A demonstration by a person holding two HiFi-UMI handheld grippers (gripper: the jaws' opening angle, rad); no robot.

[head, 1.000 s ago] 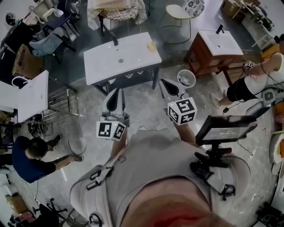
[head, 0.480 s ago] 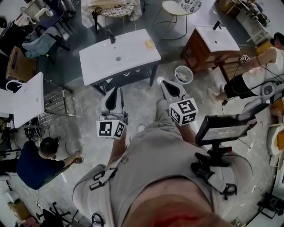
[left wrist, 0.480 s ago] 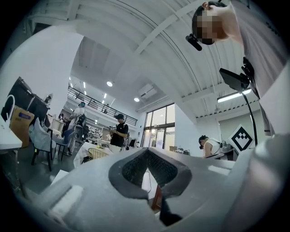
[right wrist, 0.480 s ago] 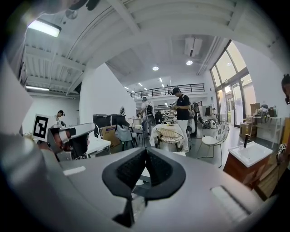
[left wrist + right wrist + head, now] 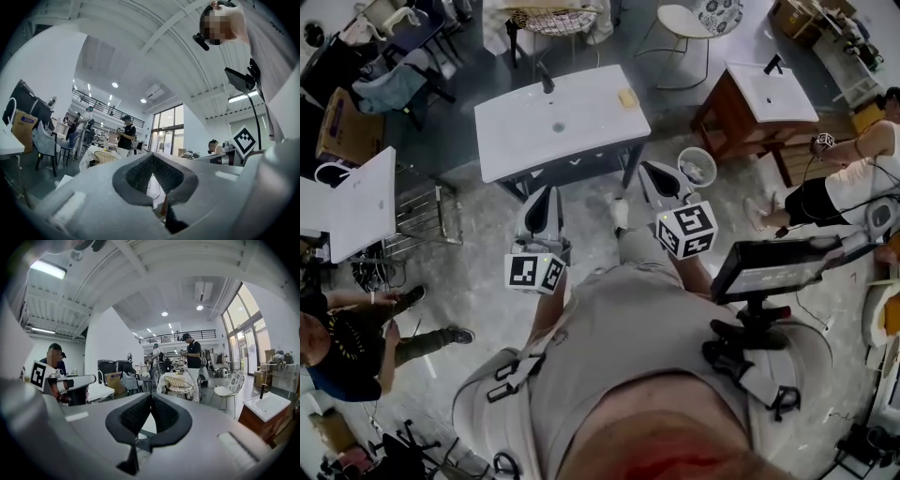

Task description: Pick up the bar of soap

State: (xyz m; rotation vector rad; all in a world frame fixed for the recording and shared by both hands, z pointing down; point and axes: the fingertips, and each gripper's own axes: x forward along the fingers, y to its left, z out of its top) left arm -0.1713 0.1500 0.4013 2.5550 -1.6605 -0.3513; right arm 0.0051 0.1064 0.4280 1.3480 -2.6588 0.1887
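The bar of soap (image 5: pixel 627 98) is a small yellow block lying on the right part of a white sink top (image 5: pixel 525 141) on a dark stand, ahead of me in the head view. A dark faucet (image 5: pixel 546 79) stands at the top's far edge. My left gripper (image 5: pixel 547 191) points toward the stand's front, well short of the soap. My right gripper (image 5: pixel 652 170) hovers over the floor, nearer than the stand's right corner. Both are shut with nothing between the pads, as the left gripper (image 5: pixel 151 157) and the right gripper (image 5: pixel 151 397) show in their own views. Neither gripper view shows the soap.
A second sink on a wooden cabinet (image 5: pixel 769 94) stands to the right, with a round waste bin (image 5: pixel 697 167) on the floor between the two sinks. A white table (image 5: pixel 361 202) and wire rack (image 5: pixel 431 220) are on the left. One person (image 5: pixel 342 347) crouches lower left, another (image 5: pixel 853 169) stands right.
The sink top has barely shifted in the view while my foot has stepped forward between the grippers. The person at lower left has moved further left. Both grippers stay shut and level.
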